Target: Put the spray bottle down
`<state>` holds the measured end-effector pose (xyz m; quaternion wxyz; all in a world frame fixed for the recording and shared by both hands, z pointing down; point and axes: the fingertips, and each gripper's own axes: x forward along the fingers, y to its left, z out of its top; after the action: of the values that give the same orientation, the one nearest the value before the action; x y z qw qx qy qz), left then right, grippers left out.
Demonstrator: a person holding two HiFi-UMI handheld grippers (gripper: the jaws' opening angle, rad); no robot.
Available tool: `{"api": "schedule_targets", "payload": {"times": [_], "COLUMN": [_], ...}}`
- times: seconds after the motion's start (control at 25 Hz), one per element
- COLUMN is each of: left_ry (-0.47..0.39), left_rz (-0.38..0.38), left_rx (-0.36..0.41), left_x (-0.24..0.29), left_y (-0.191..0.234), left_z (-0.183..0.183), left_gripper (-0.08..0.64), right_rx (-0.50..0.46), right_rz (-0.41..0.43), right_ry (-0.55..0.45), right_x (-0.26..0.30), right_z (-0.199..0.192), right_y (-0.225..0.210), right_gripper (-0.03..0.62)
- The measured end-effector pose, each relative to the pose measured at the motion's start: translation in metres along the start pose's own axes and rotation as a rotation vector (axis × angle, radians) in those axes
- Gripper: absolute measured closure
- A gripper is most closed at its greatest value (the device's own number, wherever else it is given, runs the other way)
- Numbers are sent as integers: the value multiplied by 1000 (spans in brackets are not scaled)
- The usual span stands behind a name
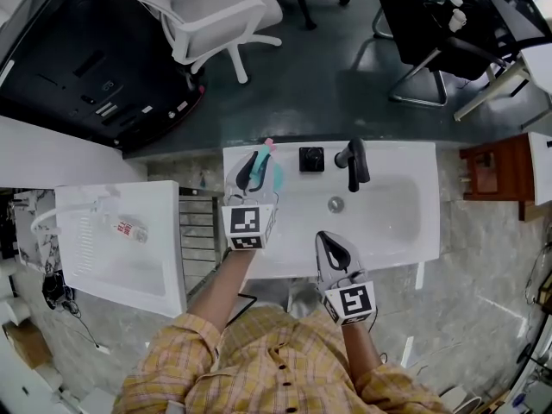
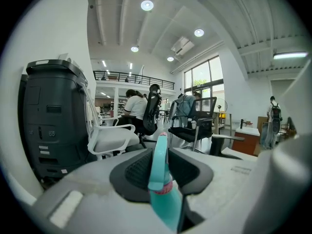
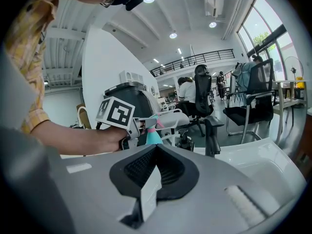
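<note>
Head view, looking steeply down: stands at a white sink (image 1: 405, 158) with a black faucet (image 1: 354, 162) on its rear rim, a black square fitting (image 1: 311, 159) just beside that, and a drain (image 1: 335, 203) in the bowl; wears a yellow plaid shirt (image 1: 259, 365). Holds the left gripper (image 1: 256, 169) out over the sink's rear left corner, clenched on a teal spray bottle (image 1: 275, 176); carries the bottle roughly upright, pink-tipped top toward the far edge, left of the square fitting and apart from it.

Left gripper view: shows both black pads (image 2: 139, 172) pressing the bottle's narrow teal top from either side, a pink collar low between them, the wider teal body dropping below the jaws.

Right gripper view: catches the bottle to the left of the faucet, above the white rim; hides the bottle's base behind the gripper's own body, so cannot tell whether it touches the sink.

Holds the right gripper (image 1: 333, 250) over the sink's front rim, well apart from the bottle, jaws drawn together; reveals only a pale flat strip at their seam, too unclear to name.

Beyond the sink: dark floor (image 1: 328, 84); a white office chair (image 1: 220, 11); a second white basin (image 1: 168, 231) off to the left.
</note>
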<state>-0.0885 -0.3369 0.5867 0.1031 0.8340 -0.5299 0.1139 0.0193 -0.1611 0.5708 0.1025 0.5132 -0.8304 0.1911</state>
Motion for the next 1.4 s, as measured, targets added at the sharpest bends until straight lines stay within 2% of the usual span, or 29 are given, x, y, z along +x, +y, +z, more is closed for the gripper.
{"api": "schedule_targets", "payload": {"times": [0.48, 0.76, 1.0, 1.2, 1.4], "left_ry": [-80, -52, -18, 2, -1], "left_rz": [-3, -23, -60, -59, -56], "left_rx": [66, 78, 45, 23, 10], "left_x": [21, 24, 22, 21, 15], "left_y": [1, 1, -6, -5, -7], "left_z": [11, -7, -14, -19, -18], "left_gripper": [453, 449, 417, 351, 342], "right_rx": [10, 19, 23, 44, 40], "right_rz": [-20, -20, -13, -6, -3], "right_ry": [6, 7, 5, 10, 5], "right_x": [-4, -5, -6, -8, -12], "right_z": [-4, -3, -3, -4, -2], "right_y": [-9, -11, -11, -11, -13], "right_gripper": [591, 591, 591, 591, 591]}}
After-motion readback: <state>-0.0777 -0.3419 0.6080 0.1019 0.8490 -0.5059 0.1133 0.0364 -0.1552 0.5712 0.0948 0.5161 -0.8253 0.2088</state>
